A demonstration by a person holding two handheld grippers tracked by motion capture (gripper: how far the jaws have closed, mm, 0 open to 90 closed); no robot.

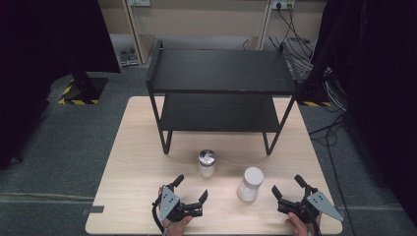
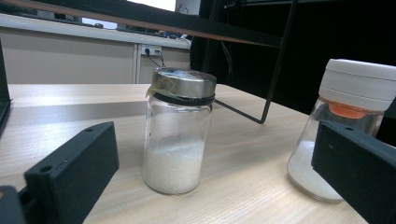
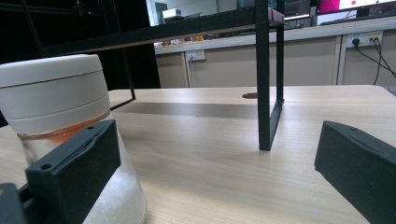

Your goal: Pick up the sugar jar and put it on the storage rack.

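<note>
Jars (image 1: 207, 163) stand untouched; left gripper (image 1: 191, 189) and right gripper (image 1: 285, 186) jaws wide open, empty.

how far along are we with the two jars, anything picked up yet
Nothing looks done yet: the steel-lid jar and the white-lid jar both stand on the table in front of the black shelf, whose tiers are bare. Both the left tool and the right tool are open, holding nothing. Gripping a jar remains.

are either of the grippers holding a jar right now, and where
Nothing is held. The left gripper and right gripper are open, short of the metal-lidded jar and white-lidded jar.
</note>
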